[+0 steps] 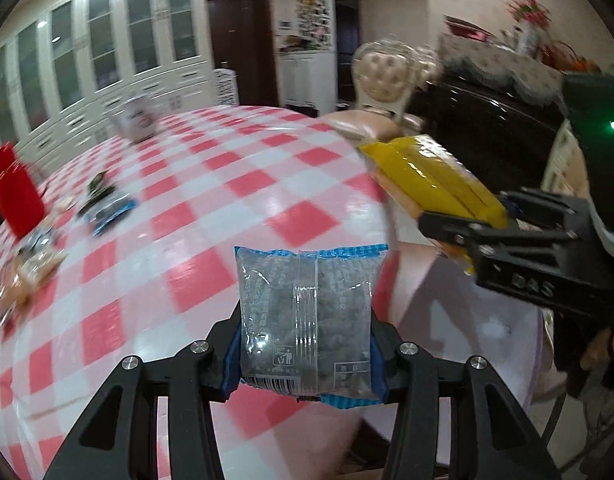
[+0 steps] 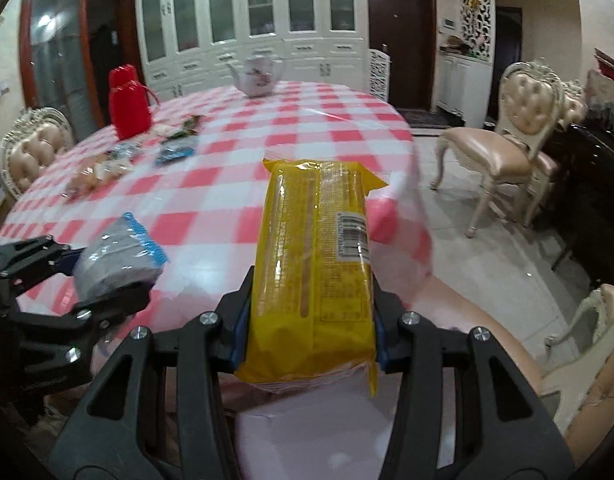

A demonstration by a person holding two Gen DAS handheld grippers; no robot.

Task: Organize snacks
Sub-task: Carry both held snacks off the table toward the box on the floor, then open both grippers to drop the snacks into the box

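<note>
You are gripping a clear, blue-edged plastic snack packet (image 1: pixel 307 320) in your left claw (image 1: pixel 305 354), holding it above the red-and-white checked tabletop (image 1: pixel 211 184). Your right claw (image 2: pixel 309 334) is clamping a long yellow biscuit pack (image 2: pixel 315 264) over the tabletop's near edge. More small snack packets (image 2: pixel 119 164) are lying beside a red plastic jug (image 2: pixel 129 102).

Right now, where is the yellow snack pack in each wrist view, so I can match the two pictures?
Left wrist view: the yellow snack pack sits at upper right, clamped in the right gripper that reaches in from the right edge.
Right wrist view: it fills the lower centre, upright between that gripper's fingers.
Shared landmark: the red jug on the checked tablecloth.
</note>
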